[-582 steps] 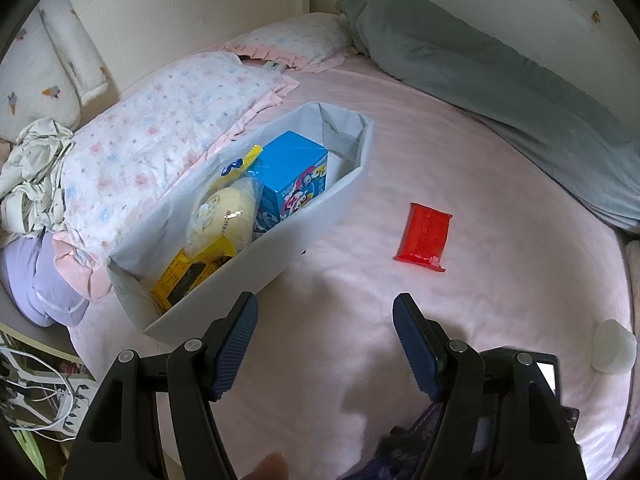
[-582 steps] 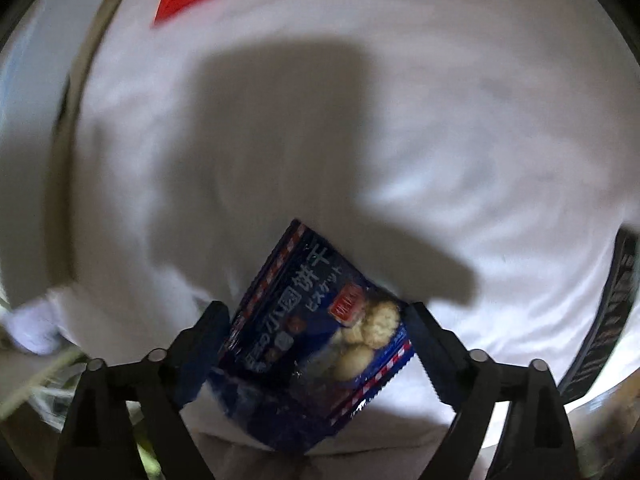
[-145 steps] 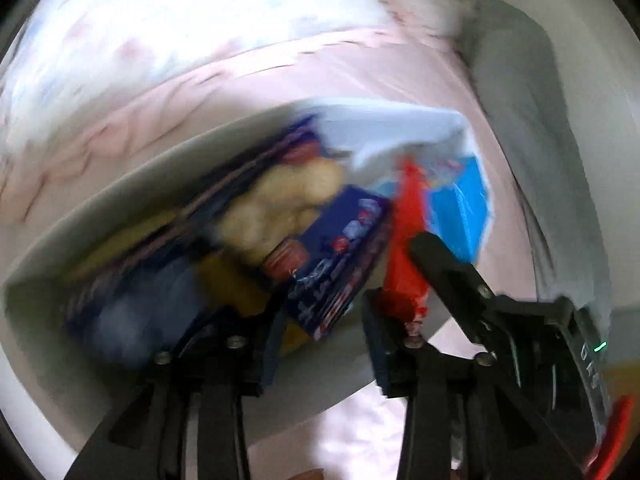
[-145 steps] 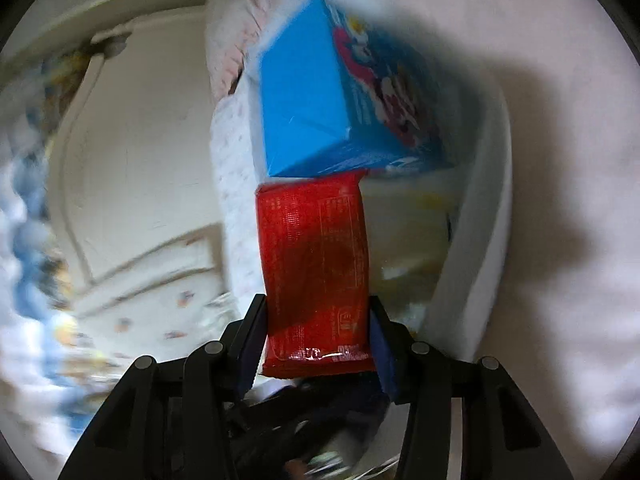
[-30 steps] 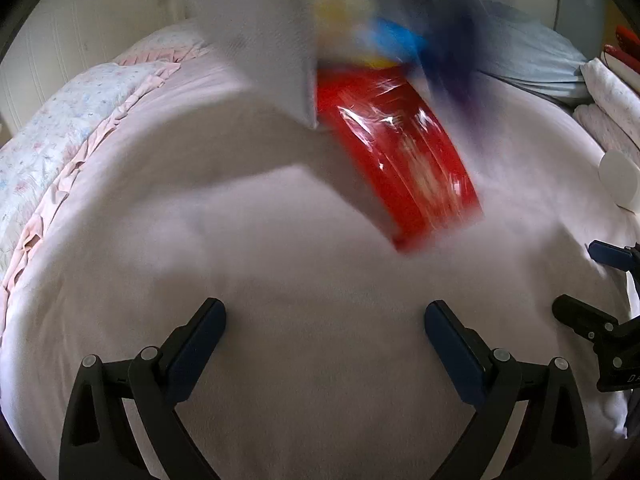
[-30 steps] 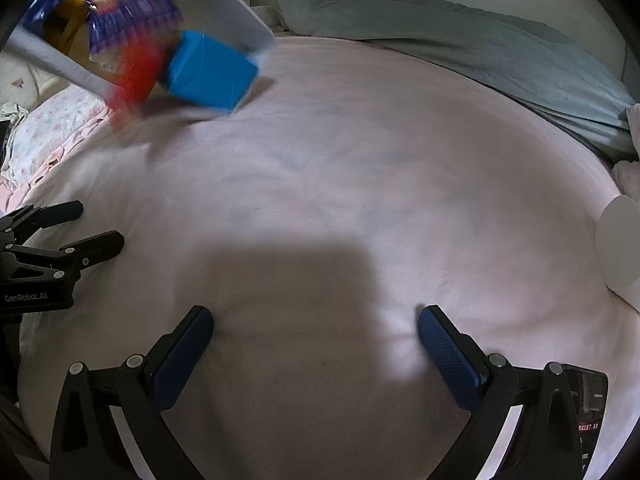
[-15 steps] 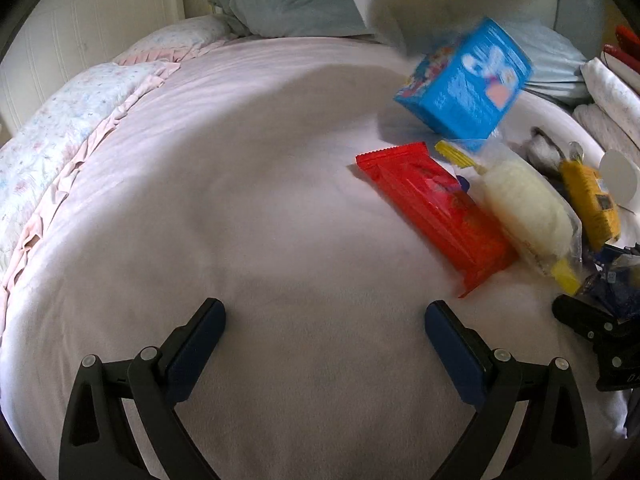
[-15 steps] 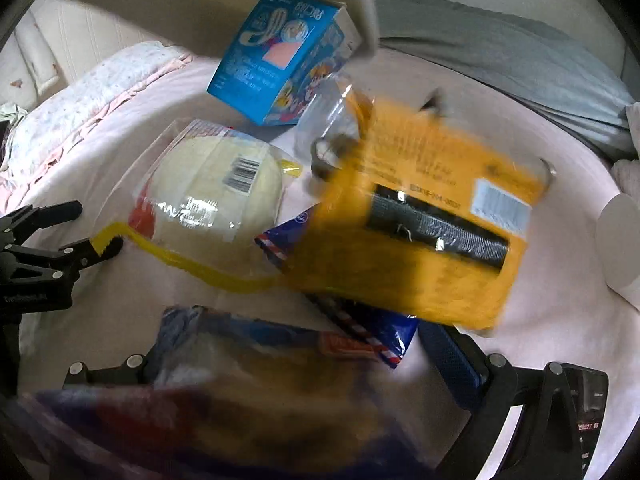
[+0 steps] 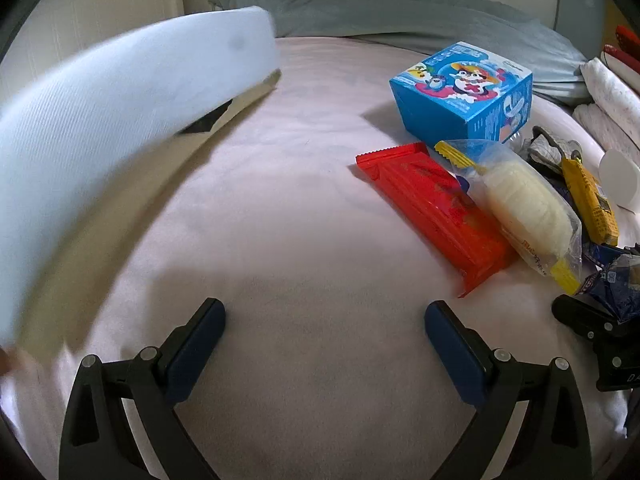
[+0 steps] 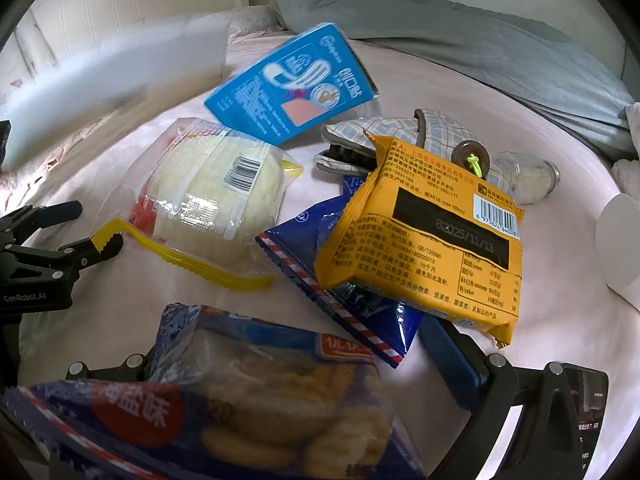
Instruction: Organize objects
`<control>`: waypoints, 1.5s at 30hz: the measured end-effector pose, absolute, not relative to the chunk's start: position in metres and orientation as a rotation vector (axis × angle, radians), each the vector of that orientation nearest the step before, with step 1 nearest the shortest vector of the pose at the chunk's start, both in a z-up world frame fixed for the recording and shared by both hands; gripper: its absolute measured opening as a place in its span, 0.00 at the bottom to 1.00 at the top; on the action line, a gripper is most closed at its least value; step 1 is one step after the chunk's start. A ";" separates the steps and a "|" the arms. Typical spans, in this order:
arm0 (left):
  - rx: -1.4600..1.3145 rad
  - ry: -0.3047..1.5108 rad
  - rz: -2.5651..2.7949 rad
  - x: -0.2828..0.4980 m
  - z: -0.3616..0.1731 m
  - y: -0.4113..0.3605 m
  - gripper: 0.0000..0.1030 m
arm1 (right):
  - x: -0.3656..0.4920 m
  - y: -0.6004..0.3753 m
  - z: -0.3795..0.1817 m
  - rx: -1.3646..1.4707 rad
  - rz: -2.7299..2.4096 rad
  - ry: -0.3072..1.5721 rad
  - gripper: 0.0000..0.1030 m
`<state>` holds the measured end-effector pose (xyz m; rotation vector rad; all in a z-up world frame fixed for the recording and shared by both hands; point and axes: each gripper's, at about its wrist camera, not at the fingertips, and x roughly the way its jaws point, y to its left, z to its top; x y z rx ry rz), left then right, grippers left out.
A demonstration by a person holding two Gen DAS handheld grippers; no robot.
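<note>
Snacks lie spilled on the pink bed sheet: a blue carton, a red packet, a bun in a clear bag and a yellow packet. My left gripper is open over bare sheet, left of the pile. In the right wrist view the blue carton, bun bag, yellow packet and a dark blue packet lie ahead. A blue cracker bag covers the left finger of my open right gripper. The white fabric bin is blurred at the left, above the bed.
A plaid pouch and a small glass jar lie behind the yellow packet. A white round object sits at the right edge. A grey bolster runs along the back by the wall.
The bin's contents have dropped onto the bed and come to rest. The blue carton has landed, and the bin has swung away to the left. Both grippers have stayed put.
</note>
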<state>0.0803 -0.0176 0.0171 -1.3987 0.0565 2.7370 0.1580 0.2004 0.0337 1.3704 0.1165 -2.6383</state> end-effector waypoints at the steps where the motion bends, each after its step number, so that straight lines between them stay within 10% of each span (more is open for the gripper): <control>1: -1.398 0.056 2.737 0.080 0.017 -0.018 0.96 | 0.158 0.201 0.034 1.370 -2.638 0.117 1.00; 45: -1.394 0.074 2.716 0.079 0.017 -0.005 0.99 | 0.158 0.198 0.036 1.370 -2.641 0.126 1.00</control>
